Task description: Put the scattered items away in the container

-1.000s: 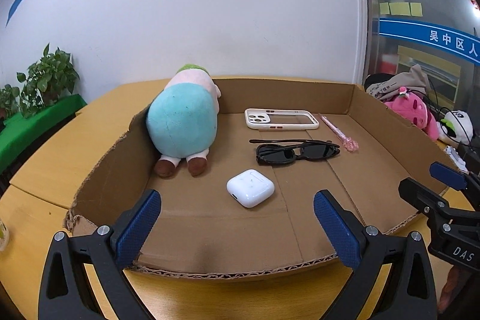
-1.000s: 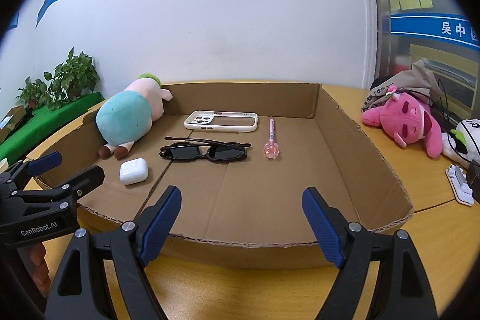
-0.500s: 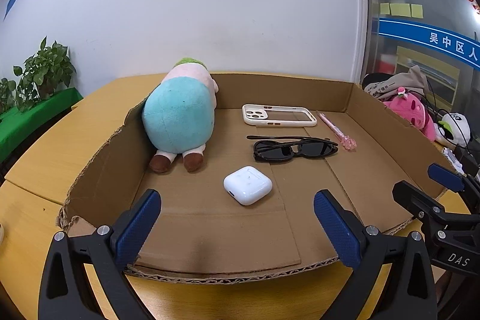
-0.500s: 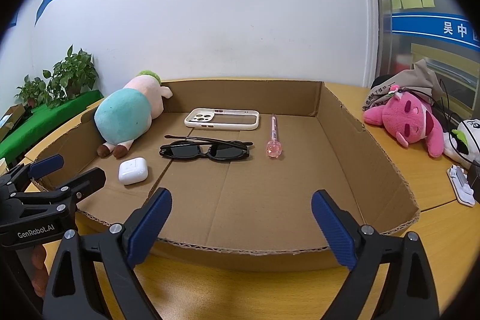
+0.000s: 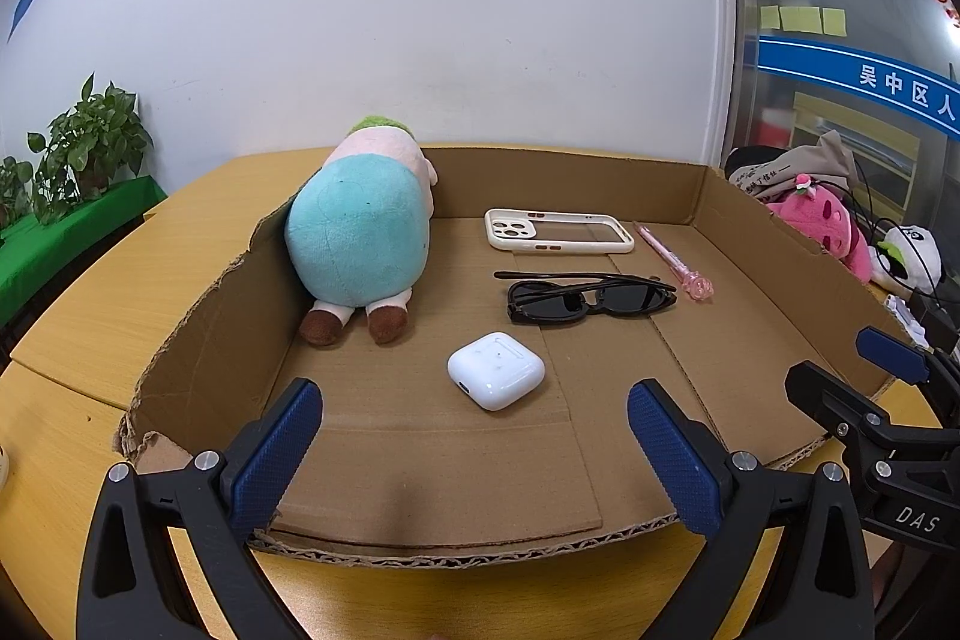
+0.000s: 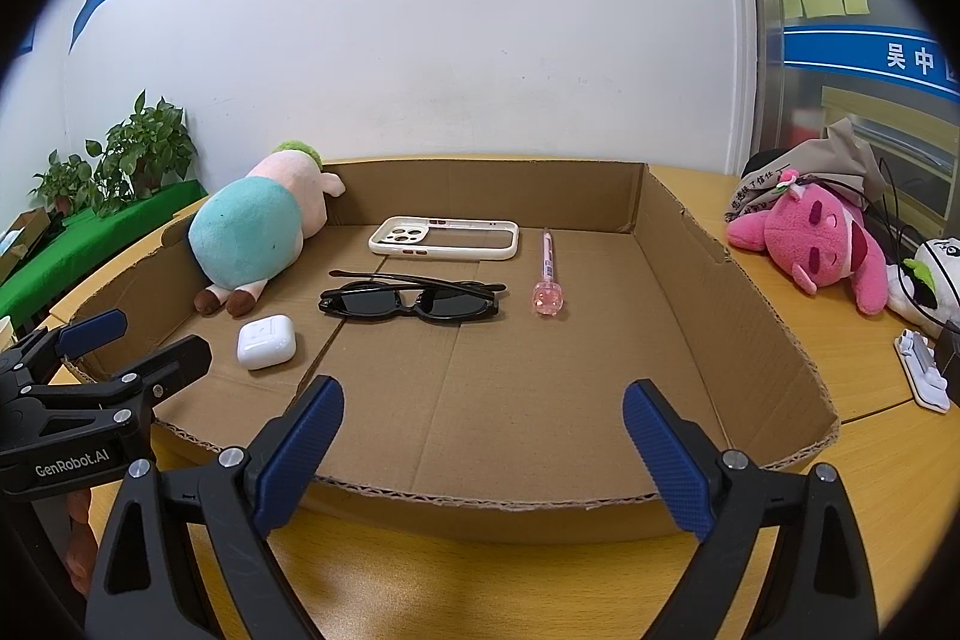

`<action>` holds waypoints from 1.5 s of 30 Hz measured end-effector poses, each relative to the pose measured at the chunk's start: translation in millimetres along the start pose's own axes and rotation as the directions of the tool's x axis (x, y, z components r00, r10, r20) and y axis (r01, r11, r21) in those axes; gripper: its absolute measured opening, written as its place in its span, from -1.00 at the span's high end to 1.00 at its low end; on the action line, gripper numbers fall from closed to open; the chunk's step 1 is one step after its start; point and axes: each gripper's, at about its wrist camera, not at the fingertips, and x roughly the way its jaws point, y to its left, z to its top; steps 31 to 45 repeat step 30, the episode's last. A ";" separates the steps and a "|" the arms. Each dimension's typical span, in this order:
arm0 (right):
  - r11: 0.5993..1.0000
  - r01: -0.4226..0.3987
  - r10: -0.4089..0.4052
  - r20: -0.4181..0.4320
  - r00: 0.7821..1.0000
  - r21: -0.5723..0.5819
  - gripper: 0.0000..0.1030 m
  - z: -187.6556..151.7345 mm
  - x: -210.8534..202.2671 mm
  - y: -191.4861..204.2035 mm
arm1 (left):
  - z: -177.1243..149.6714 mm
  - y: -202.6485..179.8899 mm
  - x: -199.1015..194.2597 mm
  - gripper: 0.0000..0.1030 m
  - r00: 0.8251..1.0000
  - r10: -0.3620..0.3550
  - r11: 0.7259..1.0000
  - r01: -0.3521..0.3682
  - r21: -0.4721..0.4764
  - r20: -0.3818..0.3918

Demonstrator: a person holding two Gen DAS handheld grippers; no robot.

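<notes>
A shallow cardboard box (image 5: 768,274) (image 6: 690,244) lies on the wooden table. Inside it are a teal plush toy (image 5: 360,238) (image 6: 249,232), a white phone case (image 5: 558,232) (image 6: 444,239), black sunglasses (image 5: 591,301) (image 6: 411,303), a pink pen (image 5: 675,262) (image 6: 547,274) and a white earbud case (image 5: 495,370) (image 6: 266,341). My left gripper (image 5: 474,436) is open and empty at the box's near edge. My right gripper (image 6: 483,436) is open and empty at the near edge, to the right of the left one.
A pink plush (image 6: 822,238) (image 5: 828,232), a panda plush (image 6: 930,280), a grey bag (image 6: 804,172) and a white item (image 6: 921,370) lie on the table right of the box. Potted plants (image 6: 138,154) stand at the left by the wall.
Both grippers have drawn back slightly and risen, so the box sits a little lower in view. The right gripper's jaws have widened a bit. The items in the box have not moved.
</notes>
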 end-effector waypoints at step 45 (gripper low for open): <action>1.000 0.000 0.000 0.000 1.000 0.000 -0.83 -0.2 -0.2 0.0 | -0.5 -0.2 0.0 -1.00 1.000 0.008 1.000 -0.008 0.001 0.001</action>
